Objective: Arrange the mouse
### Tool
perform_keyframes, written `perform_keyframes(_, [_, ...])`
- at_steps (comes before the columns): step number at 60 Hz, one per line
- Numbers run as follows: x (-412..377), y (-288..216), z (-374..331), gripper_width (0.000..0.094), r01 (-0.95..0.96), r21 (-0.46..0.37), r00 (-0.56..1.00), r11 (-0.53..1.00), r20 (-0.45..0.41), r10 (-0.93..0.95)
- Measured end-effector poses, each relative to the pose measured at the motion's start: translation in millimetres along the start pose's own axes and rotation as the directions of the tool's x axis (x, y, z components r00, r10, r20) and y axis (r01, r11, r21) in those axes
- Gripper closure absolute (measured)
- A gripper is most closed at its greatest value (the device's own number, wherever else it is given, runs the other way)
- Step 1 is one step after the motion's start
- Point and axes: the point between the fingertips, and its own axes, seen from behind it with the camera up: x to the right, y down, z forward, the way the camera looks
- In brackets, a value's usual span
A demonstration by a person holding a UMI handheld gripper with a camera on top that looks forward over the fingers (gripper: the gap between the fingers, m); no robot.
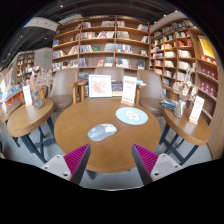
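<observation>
one round wooden bench [75, 140] straight ahead, smooth brown top, light glare across it. two more benches flank it: a smaller round one at left [22, 118], another at right [192, 130], each with upright cards or small display items; details too small to read.

left to right on the centre bench: one small mouse [100, 131], pale grey, low rounded shape, lying flat just left of the bench's middle. beside it to the right and a little farther back, one round mouse pad [131, 116], light blue-white, flat disc, thin. mouse and pad near each other, whether touching i cannot tell.

beyond the bench: two white upright sign boards, one square with a reddish picture [100, 86], one narrower to its right [129, 92]. chairs tucked near the far rim, count unclear.

backdrop: bookshelves [100, 42] wrap the room, wooden, several tiers, packed with books; another bank at right [185, 55].

tongs [110, 160]: two fingers, dark bodies, each with a magenta pad on the inner face, left finger [76, 156], right finger [145, 158]. they stand spread wide, nothing between them, nothing gripped. held level and raised above the near rim of the bench, pointing toward the bench's centre. mouse lies ahead of the fingers, between their lines, well apart from both tips. the hand holding the tool is out of view.
</observation>
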Motion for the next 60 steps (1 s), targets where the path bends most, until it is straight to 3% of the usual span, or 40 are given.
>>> perform_keyframes(11, [-44, 10, 15, 0.0084, 0.008, -0.019, 0.998, 1.0, 0.066, -0.007])
perform_keyframes(22, [-64, 13, 41, 0.0083, 0.024, -0.023, 0.997, 0.999, 0.07, -0.023])
perform_keyframes(60, [-63, -1, 169, 0.0089, -0.019, -0.1, 1.0, 0.995, 0.006, 0.02])
